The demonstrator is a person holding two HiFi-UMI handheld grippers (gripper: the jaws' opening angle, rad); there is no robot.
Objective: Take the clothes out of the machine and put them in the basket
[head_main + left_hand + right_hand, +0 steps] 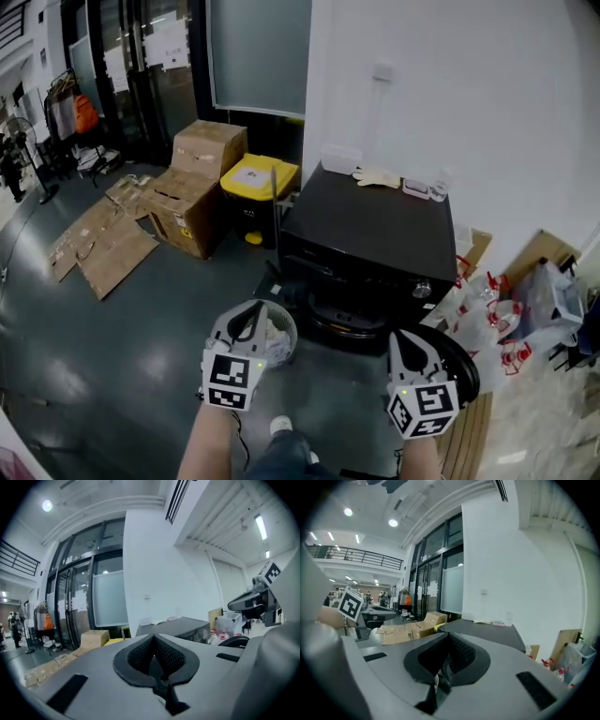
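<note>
Here, clothes in basket, below left gripper's closed fingers

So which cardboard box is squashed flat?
The leftmost cardboard, spread flat on the floor. The back box and front box stand up beside the yellow bin.

No wording can be read anywhere. Left of the machine, the white label on the yellow bin is too small to read. So are the sheets on the glass doors further left, and the red print on the bags to its right.
</note>
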